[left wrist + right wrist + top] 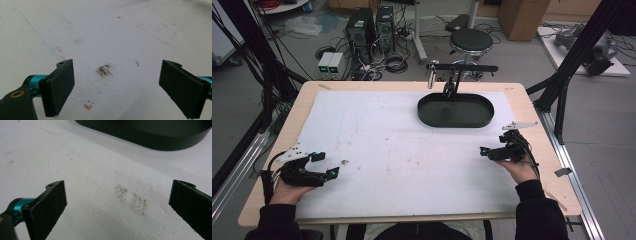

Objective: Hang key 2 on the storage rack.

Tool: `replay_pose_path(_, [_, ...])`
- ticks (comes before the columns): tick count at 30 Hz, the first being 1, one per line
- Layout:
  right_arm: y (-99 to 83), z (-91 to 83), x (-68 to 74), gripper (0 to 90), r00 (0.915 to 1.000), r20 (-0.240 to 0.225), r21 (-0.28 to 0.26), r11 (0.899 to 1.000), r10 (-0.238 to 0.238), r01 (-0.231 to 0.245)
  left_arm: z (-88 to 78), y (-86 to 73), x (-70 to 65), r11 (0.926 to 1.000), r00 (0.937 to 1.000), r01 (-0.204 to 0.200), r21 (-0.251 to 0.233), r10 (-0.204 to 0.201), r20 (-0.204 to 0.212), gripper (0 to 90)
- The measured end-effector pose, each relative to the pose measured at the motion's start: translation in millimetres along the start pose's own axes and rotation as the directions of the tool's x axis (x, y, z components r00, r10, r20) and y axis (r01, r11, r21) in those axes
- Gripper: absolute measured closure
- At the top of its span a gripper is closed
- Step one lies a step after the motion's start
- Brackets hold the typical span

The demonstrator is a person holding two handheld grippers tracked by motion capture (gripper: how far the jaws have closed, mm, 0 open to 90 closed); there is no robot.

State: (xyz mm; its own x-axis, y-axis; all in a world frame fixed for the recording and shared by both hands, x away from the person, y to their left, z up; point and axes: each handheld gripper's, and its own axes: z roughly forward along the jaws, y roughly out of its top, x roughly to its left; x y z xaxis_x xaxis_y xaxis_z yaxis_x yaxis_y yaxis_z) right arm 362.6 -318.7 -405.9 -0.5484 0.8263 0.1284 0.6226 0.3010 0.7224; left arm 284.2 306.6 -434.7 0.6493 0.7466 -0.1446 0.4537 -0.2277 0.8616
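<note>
My left gripper rests low over the front left of the white mat, held in a hand. Its jaws stand wide apart with nothing between them, and in the left gripper view only bare mat with a brown smudge lies between them. My right gripper sits at the mat's right side, in front of the black oval tray. It is open too, with bare mat and a grey smudge in its gap. The tray's wall lies just ahead.
A tiny pale scrap lies on the mat right of the left gripper. A black stand with a silver clip rises behind the tray at the table's far edge. Black frame posts flank the table.
</note>
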Motion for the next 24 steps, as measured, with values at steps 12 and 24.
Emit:
replay_pose_path(12, [-33.8, -7.7, 5.4, 0.8, 0.9996, -0.020, 0.016, 1.000, -0.018, 0.018, -0.5, -1.2, 0.3, 1.0000, 1.0000, 0.006, 0.004, -0.006, -0.004, 13.4])
replay_pose_path(24, [-55.0, -13.5, 4.5, 0.8, 0.9994, -0.033, 0.000, 1.000, -0.002, 0.002, 0.7, -2.3, 0.9, 0.9998, 0.9999, 0.005, 0.019, -0.004, -0.009, 13.4])
